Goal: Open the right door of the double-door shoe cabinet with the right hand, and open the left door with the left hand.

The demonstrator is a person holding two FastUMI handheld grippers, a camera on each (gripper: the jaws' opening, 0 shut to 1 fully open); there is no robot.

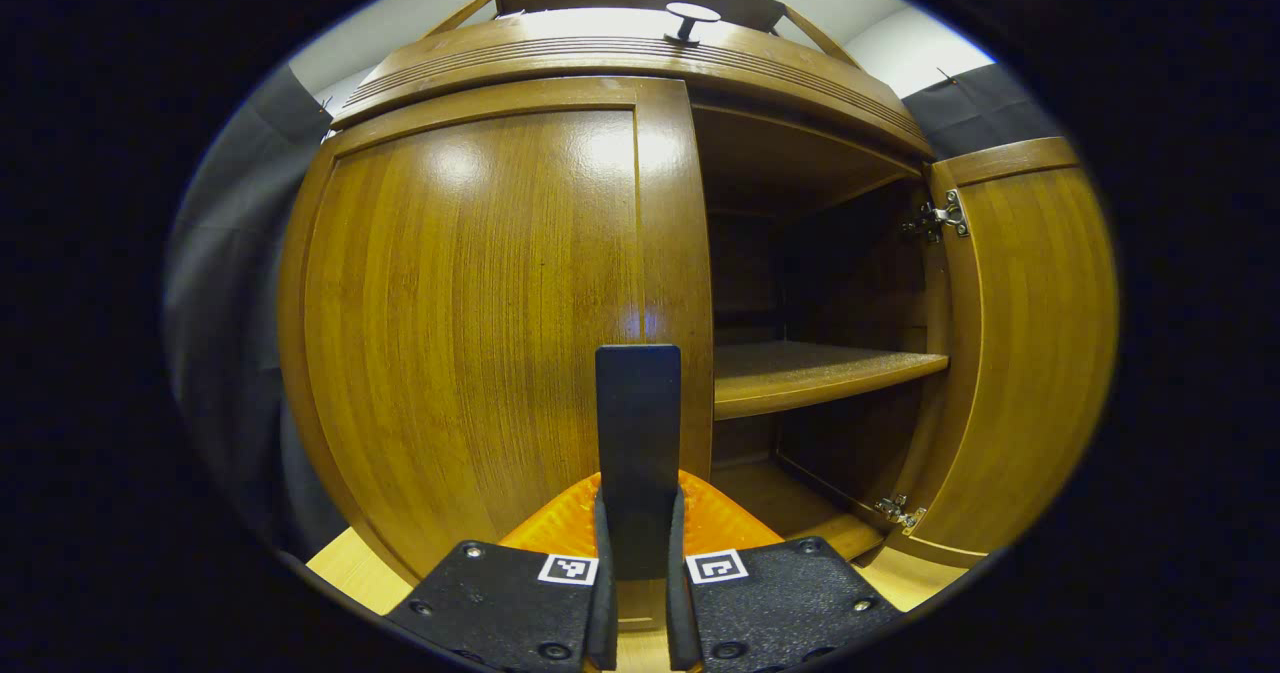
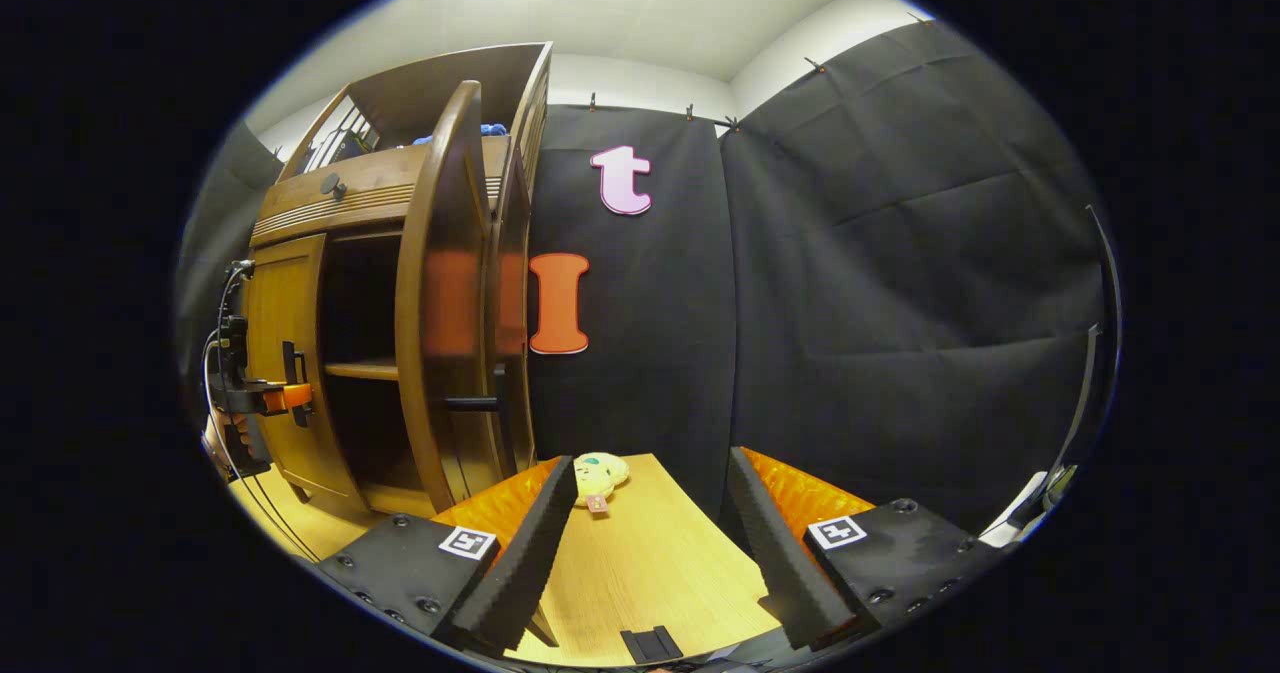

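Shoe cabinet (image 1: 520,53): glossy brown wood with vertical grain, moulded top edge with a small round knob (image 1: 690,18) on it, standing on the light wood desk (image 2: 640,553) against the black booth wall.

Right door (image 1: 1020,343) is swung wide open, two metal hinges visible on its inner edge. Inside there is one shelf (image 1: 815,373); the back of the compartment is dark and hard to make out.

Left door (image 1: 480,323) sits closed, flush in the frame. Left claw (image 1: 638,553) is clamped shut on the door's dark vertical handle (image 1: 638,423); both fingers press its sides. The handle's lower end is hidden between them.

Right claw (image 2: 650,543) is spread open, holding nothing, over the desk and well apart from the cabinet. In the right gripper view the open right door appears edge-on and motion-blurred. A small yellowish plush toy (image 2: 598,473) lies on the desk near the cabinet base; details are too small to tell.
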